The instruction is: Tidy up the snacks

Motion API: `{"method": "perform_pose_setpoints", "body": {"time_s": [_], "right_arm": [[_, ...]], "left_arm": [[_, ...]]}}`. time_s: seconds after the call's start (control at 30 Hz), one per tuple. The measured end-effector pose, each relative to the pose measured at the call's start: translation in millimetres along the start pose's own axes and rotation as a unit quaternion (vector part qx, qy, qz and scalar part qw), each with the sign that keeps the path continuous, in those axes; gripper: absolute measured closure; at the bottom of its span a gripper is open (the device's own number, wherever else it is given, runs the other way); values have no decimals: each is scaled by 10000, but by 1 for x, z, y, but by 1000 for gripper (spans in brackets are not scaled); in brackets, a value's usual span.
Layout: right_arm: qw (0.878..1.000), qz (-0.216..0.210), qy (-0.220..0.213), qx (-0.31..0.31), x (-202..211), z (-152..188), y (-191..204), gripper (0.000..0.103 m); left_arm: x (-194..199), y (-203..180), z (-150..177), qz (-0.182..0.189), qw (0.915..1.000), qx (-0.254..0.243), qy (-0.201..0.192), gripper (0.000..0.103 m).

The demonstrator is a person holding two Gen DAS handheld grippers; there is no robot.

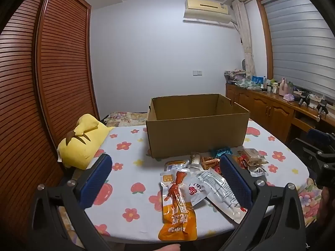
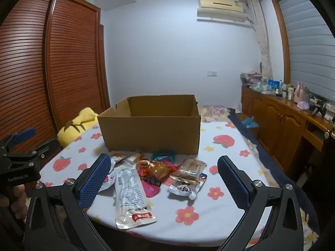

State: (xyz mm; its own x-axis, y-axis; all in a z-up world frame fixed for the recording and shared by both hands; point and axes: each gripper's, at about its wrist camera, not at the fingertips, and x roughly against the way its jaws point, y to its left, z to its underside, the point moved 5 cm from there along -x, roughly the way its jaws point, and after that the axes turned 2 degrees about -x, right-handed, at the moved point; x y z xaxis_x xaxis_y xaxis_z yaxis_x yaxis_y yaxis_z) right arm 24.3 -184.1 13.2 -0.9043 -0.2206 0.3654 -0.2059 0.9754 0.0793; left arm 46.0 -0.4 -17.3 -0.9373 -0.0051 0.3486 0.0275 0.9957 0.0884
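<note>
Ahead, snack packets (image 2: 155, 173) before cardboard box (image 2: 150, 133), seemingly empty.

Yellow plush (image 1: 80, 140) at my left on the flowered sheet (image 1: 129, 146), beside the slatted wardrobe (image 1: 52, 62). AC unit (image 1: 206, 10) high on far wall. Right: blinds (image 1: 299, 41), curtain (image 1: 246, 41), wooden cabinets (image 1: 270, 108) with cluttered top.

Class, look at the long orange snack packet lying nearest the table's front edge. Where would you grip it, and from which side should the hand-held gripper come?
Grip the orange packet across its narrow width, near the middle, coming from above. It lies flat with its long axis running toward the box, so the open left hand-held gripper already straddles it. A clear packet lies close on its right, so keep that finger tight to the edge.
</note>
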Motion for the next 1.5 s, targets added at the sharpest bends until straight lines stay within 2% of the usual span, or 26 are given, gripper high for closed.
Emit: {"method": "perform_pose_setpoints", "body": {"time_s": [1.5], "right_arm": [[9999,96,-108,-44,7,-1,-3,0]], "left_arm": [[8,2,-2,34,10000,75,8,0]]}}
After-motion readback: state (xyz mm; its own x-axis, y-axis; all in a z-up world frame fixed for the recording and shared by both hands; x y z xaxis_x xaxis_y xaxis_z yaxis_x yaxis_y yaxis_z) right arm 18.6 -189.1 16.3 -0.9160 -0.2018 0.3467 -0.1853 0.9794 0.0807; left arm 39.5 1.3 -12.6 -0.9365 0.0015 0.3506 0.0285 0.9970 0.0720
